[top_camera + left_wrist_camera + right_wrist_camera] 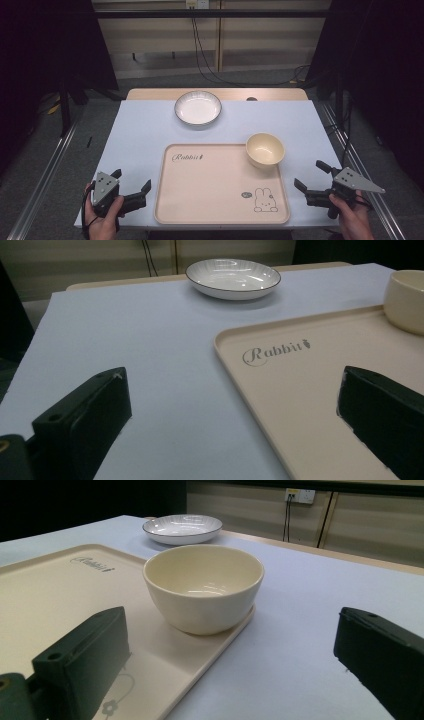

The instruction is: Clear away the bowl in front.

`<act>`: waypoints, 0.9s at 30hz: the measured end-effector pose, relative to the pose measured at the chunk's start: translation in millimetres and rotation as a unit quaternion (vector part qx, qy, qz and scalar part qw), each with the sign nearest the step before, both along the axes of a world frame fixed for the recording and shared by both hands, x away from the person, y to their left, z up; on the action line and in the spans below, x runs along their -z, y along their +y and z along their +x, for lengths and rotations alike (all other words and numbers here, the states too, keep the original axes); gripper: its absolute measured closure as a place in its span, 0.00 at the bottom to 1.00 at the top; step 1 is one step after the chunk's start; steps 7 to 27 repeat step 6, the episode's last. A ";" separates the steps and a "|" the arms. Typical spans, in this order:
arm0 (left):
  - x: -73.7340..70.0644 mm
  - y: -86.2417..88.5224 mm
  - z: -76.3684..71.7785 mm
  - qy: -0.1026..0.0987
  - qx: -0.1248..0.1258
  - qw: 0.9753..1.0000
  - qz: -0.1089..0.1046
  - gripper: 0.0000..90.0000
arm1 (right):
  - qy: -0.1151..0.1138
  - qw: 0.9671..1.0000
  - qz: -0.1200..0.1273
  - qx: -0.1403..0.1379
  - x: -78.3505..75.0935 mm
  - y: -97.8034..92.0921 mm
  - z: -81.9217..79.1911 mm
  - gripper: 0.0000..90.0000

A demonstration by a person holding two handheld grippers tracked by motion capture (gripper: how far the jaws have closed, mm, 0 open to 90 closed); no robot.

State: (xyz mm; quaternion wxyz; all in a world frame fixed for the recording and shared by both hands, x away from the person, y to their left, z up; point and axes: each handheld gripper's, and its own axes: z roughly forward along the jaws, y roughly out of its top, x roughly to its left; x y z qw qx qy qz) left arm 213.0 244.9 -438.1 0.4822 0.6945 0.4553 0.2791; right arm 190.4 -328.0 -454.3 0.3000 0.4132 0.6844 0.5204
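Both jaws gaping wide, holding nothing: left gripper (131, 181) hovering off tray's (220, 202) left edge, right gripper (310, 175) off its right; cream bowl (265, 148) sitting in tray's far right corner, white plate (198, 107) lying beyond

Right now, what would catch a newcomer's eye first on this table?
The big cream tray with its rabbit drawing, at the near middle, with a cream bowl in its far right corner. Beyond it, a white plate sits alone. The left gripper and right gripper flank the tray, both open.
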 end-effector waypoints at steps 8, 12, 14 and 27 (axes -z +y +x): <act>1.9 9.0 2.2 -0.006 -0.014 1.000 0.000 0.01 | 0.020 1.000 -0.019 0.008 4.9 0.1 6.5 0.00; 1.9 9.0 2.2 -0.006 -0.014 1.000 0.000 0.01 | 0.020 1.000 -0.019 0.008 4.9 0.1 6.5 0.00; 1.9 9.0 2.2 -0.006 -0.014 1.000 0.000 0.01 | 0.020 1.000 -0.019 0.008 4.9 0.1 6.5 0.00; 1.9 9.0 2.2 -0.006 -0.014 1.000 0.000 0.01 | 0.020 1.000 -0.019 0.008 4.9 0.1 6.5 0.00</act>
